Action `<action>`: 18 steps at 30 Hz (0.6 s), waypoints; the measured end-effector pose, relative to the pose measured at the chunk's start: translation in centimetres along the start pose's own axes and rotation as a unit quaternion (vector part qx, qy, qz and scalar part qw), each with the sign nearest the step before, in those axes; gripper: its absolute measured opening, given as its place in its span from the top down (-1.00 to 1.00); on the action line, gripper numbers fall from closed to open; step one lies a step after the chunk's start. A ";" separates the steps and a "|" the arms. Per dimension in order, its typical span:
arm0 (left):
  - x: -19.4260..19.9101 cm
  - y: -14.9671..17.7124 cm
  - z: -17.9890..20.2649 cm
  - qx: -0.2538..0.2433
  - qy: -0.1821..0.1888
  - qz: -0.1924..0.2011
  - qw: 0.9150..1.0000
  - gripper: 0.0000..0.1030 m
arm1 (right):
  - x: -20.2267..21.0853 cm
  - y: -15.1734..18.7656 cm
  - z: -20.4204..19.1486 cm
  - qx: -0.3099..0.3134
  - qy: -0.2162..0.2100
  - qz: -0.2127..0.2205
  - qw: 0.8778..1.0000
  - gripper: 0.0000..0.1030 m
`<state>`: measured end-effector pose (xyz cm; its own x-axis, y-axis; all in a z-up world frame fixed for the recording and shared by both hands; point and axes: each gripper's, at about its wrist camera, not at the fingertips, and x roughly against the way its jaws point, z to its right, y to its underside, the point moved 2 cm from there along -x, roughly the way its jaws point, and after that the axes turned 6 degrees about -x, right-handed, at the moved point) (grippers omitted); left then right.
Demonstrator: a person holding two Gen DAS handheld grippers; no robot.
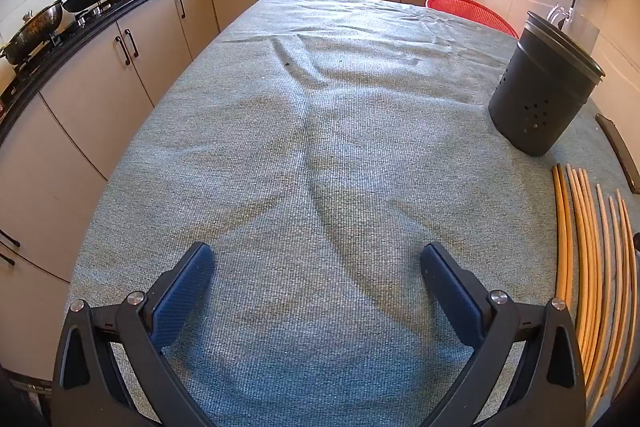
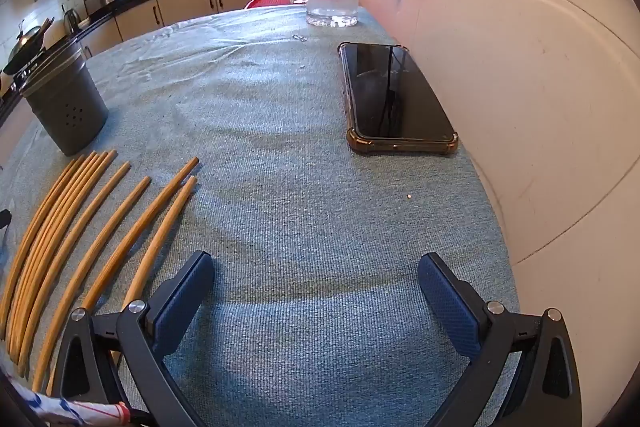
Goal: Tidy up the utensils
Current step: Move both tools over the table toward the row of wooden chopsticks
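Fingers (image 2: 188, 299) of the right gripper (image 2: 316, 301) and the left gripper (image 1: 316, 291) are gaping wide, holding nothing; chopsticks (image 2: 120, 227) are lying on the table (image 2: 300, 167) beside the holder (image 2: 66, 107); next comes pinching one.

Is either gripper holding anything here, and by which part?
Nothing is held. The left gripper and right gripper are both open and empty; the chopsticks lie untouched on the cloth.

Left wrist view: low over the grey-green woven tablecloth (image 1: 320, 115), facing the far counter. Right wrist view: equally low, further right, close beside the wall. Shared by both: the dark perforated cylindrical holder (image 1: 540, 95) (image 2: 66, 103) and the wooden chopsticks (image 1: 588, 267) (image 2: 84, 227).
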<state>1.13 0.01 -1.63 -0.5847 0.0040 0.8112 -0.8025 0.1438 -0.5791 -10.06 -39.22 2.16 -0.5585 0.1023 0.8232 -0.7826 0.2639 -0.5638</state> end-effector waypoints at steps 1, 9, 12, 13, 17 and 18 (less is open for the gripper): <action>0.0 0.0 0.0 0.000 0.001 0.000 1.000 -1.00 | 0.0 0.1 0.0 0.000 0.001 0.001 1.000 -1.00; 2.6 0.9 0.2 0.013 0.002 0.032 0.999 -1.00 | -0.3 -0.2 -0.4 0.006 0.004 -0.020 1.000 -0.99; 5.7 0.8 0.0 0.010 -0.006 0.060 0.998 -1.00 | -0.1 -0.1 -0.4 0.006 0.017 -0.018 1.000 -0.96; 6.7 0.9 0.1 0.008 -0.011 0.073 0.997 -1.00 | 0.3 -0.1 -0.1 0.004 0.020 -0.012 1.000 -0.93; 11.0 1.4 1.0 -0.001 -0.030 0.124 0.992 -1.00 | 2.4 0.3 -0.1 -0.003 0.035 0.021 0.999 -0.92; 12.0 1.5 1.2 -0.003 -0.036 0.136 0.990 -1.00 | 3.2 0.4 -0.1 -0.006 0.039 0.032 0.999 -0.92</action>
<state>-7.28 -0.94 7.16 -0.7860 -0.0273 0.6177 -0.6138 0.1538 -0.7743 -12.16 -38.71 4.60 -0.5832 0.1933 0.7890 -0.7430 0.2657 -0.6143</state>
